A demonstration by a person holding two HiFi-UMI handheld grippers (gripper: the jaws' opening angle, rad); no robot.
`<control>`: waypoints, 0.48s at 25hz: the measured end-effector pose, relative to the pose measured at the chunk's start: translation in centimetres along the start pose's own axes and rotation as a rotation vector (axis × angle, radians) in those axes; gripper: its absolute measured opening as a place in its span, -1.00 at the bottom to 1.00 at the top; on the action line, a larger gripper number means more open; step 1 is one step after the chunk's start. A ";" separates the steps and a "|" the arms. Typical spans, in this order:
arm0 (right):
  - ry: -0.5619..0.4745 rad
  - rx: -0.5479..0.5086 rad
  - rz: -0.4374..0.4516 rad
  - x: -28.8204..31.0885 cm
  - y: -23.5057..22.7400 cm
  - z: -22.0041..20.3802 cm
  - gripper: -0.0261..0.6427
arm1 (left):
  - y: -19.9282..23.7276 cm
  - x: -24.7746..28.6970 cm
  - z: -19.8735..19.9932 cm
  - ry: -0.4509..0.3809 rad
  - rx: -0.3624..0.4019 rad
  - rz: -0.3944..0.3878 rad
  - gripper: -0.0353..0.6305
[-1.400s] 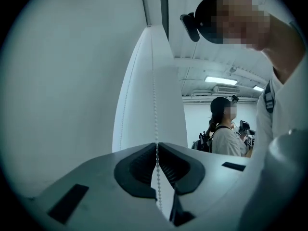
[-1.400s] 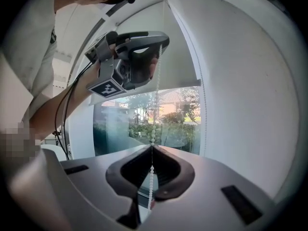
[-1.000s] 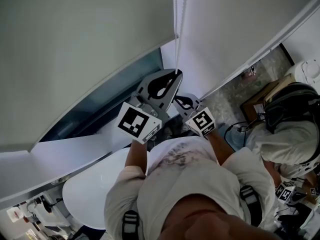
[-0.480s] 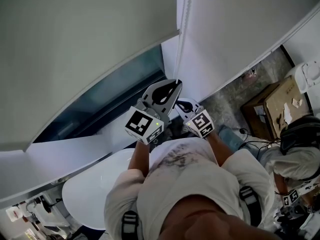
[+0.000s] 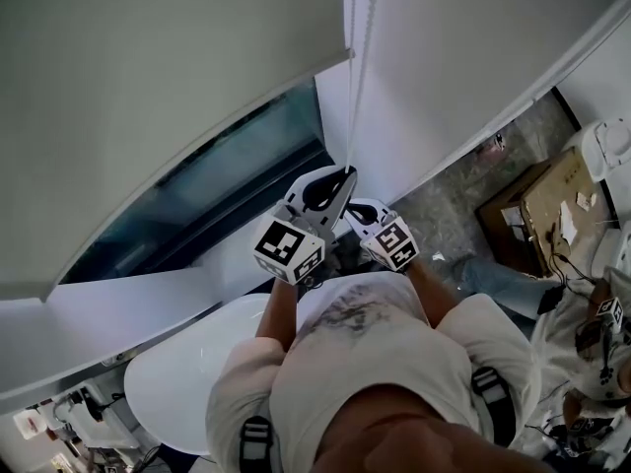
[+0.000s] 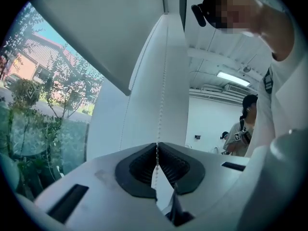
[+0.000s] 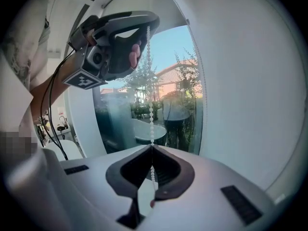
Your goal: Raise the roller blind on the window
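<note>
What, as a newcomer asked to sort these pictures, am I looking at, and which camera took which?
There is no robot here: a person stands at a window with a hand-held claw in each hand. The wide picture comes from a camera on the person's head, looking steeply down. The other two come from cameras riding on each claw. The left claw and the right claw are both closed on the white bead chain that works the roller blind, with the left one higher up the chain. The blind is partly up, and window glass shows beneath its lower edge. A round white table stands below.
</note>
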State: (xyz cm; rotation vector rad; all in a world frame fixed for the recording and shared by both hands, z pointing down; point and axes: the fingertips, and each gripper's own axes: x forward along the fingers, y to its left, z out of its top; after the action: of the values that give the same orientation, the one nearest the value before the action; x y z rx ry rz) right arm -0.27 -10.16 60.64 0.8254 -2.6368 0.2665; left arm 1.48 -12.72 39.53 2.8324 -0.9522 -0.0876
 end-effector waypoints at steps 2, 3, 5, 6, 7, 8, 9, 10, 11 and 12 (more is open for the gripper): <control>0.013 0.006 0.003 0.0 0.1 -0.6 -0.73 | 0.0 -0.1 -0.5 0.006 -0.008 0.004 -0.85; 0.021 0.010 0.004 0.0 0.1 -0.9 -0.73 | 0.1 -0.2 -0.8 0.009 -0.013 0.004 -0.85; 0.037 0.016 0.007 0.1 0.2 -1.5 -0.73 | 0.1 -0.3 -1.4 0.016 -0.022 0.005 -0.85; 0.044 0.018 0.009 0.1 0.3 -1.8 -0.73 | 0.1 -0.4 -1.7 0.019 -0.027 0.006 -0.85; 0.051 0.020 0.011 0.2 0.5 -2.0 -0.73 | 0.0 -0.5 -1.9 0.023 -0.032 0.006 -0.85; 0.058 0.022 0.013 0.2 0.7 -2.3 -0.73 | 0.0 -0.6 -2.2 0.027 -0.038 0.007 -0.85; 0.065 0.025 0.015 0.3 0.9 -2.6 -0.73 | 0.0 -0.8 -2.5 0.032 -0.043 0.007 -0.85; 0.072 0.029 0.017 0.3 1.0 -2.9 -0.73 | 0.0 -0.9 -2.8 0.038 -0.047 0.007 -0.85; 0.078 0.032 0.018 0.3 1.1 -3.3 -0.73 | 0.0 -1.0 -3.2 0.043 -0.050 0.008 -0.85; 0.083 0.034 0.020 0.3 1.2 -3.6 -0.73 | 0.0 -1.1 -3.5 0.048 -0.053 0.007 -0.85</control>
State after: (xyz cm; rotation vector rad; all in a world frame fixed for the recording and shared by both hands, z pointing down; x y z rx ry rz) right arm -0.17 -8.34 63.93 0.7824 -2.5706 0.3440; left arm 0.99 -11.62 42.97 2.7694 -0.9358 -0.0425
